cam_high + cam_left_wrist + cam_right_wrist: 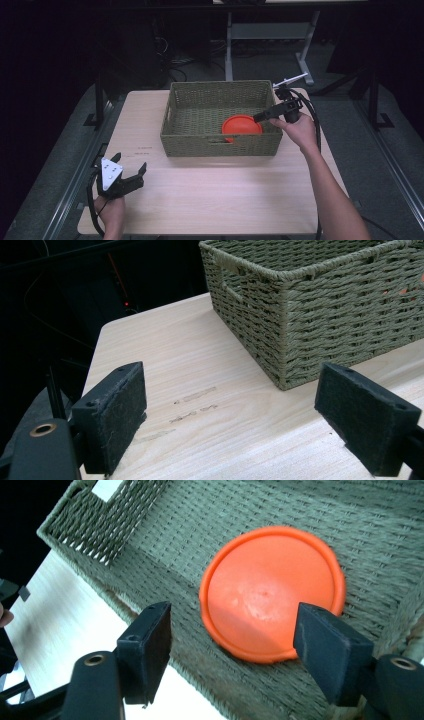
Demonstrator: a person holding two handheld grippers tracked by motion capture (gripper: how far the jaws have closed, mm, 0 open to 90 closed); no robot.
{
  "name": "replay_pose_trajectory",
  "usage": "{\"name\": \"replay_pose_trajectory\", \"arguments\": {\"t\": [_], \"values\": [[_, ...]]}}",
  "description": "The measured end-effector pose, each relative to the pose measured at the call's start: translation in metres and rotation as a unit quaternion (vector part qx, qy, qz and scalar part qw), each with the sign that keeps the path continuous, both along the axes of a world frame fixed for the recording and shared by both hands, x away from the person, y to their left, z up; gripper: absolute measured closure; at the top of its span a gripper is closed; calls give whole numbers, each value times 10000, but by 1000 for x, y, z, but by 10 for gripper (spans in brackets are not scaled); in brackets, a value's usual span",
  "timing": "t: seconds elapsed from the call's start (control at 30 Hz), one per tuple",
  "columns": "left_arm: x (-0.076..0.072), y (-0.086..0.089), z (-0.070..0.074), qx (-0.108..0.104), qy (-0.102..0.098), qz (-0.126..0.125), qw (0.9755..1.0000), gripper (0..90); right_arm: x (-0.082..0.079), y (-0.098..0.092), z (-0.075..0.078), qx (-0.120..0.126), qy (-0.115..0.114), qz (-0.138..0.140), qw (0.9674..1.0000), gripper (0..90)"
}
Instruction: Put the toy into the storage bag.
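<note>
- An orange disc (272,592) is seen lying flat on the floor of the woven basket (200,100), just below the right gripper (232,645).
- The right gripper is held with jaws wide apart, and nothing is gripped.
- The left gripper (230,420) is rested on the table (225,200), also wide open and empty, with the basket ahead of it.

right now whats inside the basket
An orange plate lies flat on the floor of the basket, towards its front right corner. The rest of the floor looks bare, though the front wall hides the strip just behind it in the high view.
</note>
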State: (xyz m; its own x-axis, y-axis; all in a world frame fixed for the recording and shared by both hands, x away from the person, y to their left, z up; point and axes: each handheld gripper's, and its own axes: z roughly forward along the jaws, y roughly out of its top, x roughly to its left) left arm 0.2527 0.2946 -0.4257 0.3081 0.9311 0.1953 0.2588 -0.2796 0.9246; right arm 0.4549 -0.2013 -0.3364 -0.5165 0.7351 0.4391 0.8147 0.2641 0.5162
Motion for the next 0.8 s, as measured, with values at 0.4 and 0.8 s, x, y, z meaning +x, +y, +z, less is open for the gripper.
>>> {"name": "replay_pose_trajectory", "arguments": {"t": [0.4, 0.8], "values": [[-1, 0, 0, 22, -4, 19, 10000, 127, -17, -7, 8, 143, -201, 124, 9996, 301], [-4, 2, 1, 17, -42, 65, 10000, 127, -26, -29, 7, 493, -302, -9, 9983, 295]]}}
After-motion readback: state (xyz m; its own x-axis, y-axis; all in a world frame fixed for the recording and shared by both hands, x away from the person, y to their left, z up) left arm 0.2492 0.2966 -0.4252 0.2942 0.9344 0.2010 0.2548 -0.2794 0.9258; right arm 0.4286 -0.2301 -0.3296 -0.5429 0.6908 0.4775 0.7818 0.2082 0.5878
